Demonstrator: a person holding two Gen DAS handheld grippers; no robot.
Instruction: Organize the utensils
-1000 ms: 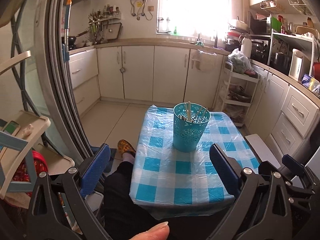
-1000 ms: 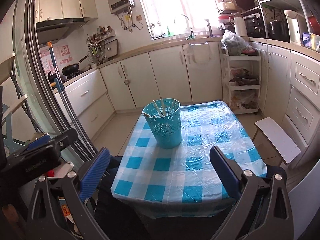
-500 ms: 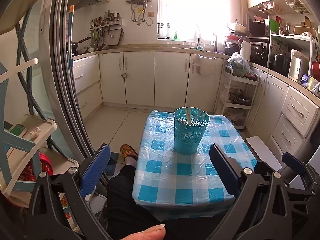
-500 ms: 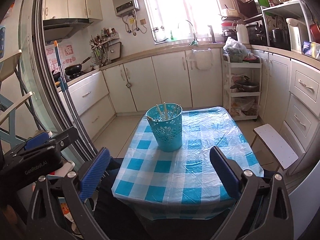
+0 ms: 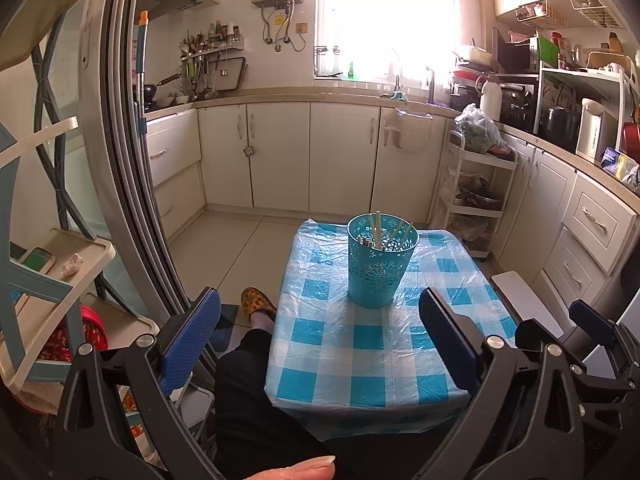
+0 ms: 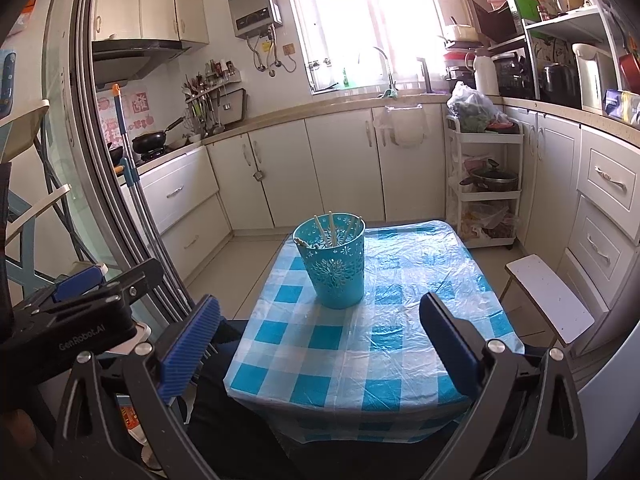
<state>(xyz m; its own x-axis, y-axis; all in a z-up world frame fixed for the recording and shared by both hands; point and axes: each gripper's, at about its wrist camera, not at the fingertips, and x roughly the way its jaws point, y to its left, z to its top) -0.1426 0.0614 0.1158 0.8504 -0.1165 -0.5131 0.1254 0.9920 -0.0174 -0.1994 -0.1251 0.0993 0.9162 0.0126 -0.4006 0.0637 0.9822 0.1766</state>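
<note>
Left wrist view: the left tool [image 5: 320, 336] hangs over the near edge of a small table [image 5: 360, 364], its two blue-padded fingers [image 5: 192, 340] spread wide with nothing between them. The table wears a blue-and-white checked cloth under clear plastic. A teal perforated utensil holder [image 5: 380, 264] stands upright toward the table's far end, centred between the fingers in the frame but well beyond them. Several pale chopsticks [image 5: 378, 230] lean inside it, tips poking above the rim. A person's dark-trousered leg [image 5: 248, 380] runs along the table's left side, ending in a patterned slipper [image 5: 258, 304] on the tiled floor. A thumb tip [image 5: 296, 470] shows at the bottom edge. Part of the right tool [image 5: 592, 328] appears at far right.

Right wrist view: the right tool [image 6: 320, 336] also hangs over the near table edge [image 6: 340, 368], fingers spread wide and empty. The utensil holder [image 6: 332, 264] stands upright, left of centre on the cloth, chopsticks [image 6: 330, 230] inside. The left tool [image 6: 80, 304] sits at far left. A white stool [image 6: 548, 296] stands right of the table.
</note>
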